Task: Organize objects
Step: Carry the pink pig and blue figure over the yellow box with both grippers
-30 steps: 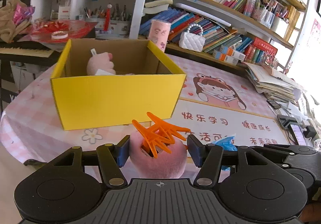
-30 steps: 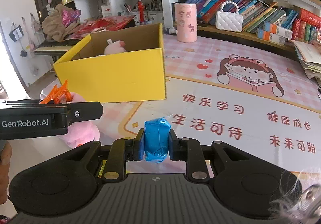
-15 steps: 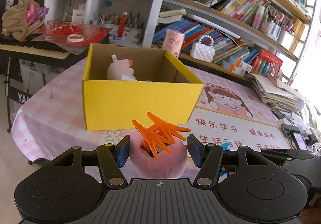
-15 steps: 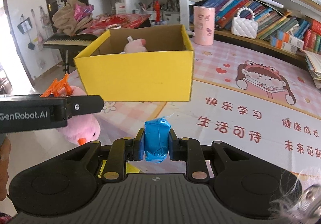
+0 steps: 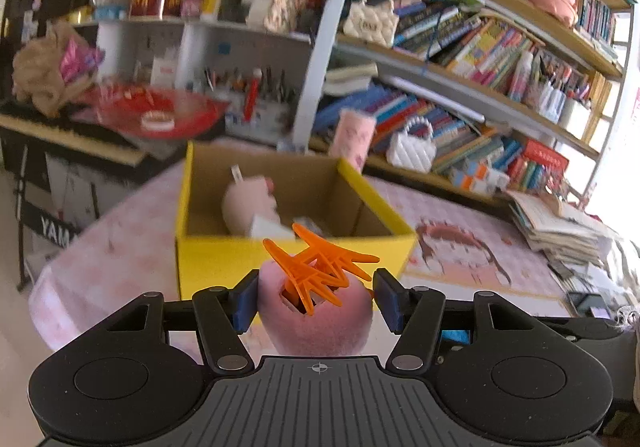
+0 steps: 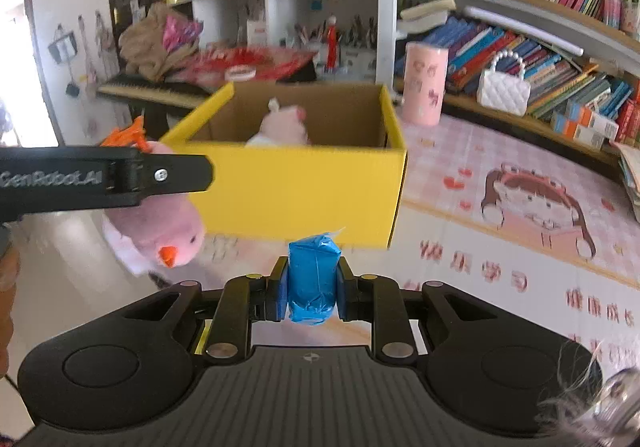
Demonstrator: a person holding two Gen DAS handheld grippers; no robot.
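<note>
My left gripper (image 5: 316, 301) is shut on a pink plush toy (image 5: 316, 323) with an orange hair claw (image 5: 320, 267) clipped on top, held in the air in front of the open yellow cardboard box (image 5: 296, 263). The box (image 6: 296, 195) holds another pink plush (image 6: 282, 127) and something white. My right gripper (image 6: 312, 293) is shut on a small blue packet (image 6: 313, 283), held above the table short of the box. The left gripper's side and its plush (image 6: 160, 231) show at the left of the right wrist view.
The table has a pink checked cover with a cartoon girl print (image 6: 532, 203). A pink cylinder cup (image 6: 424, 85) and a white quilted handbag (image 6: 504, 89) stand behind the box. Bookshelves (image 5: 480, 59) fill the back; a keyboard piano (image 5: 64, 135) is left; stacked papers (image 5: 560, 227) right.
Both grippers have risen with their objects, so the views now look down into the box, which appears lower and nearer. Grips are unchanged.
</note>
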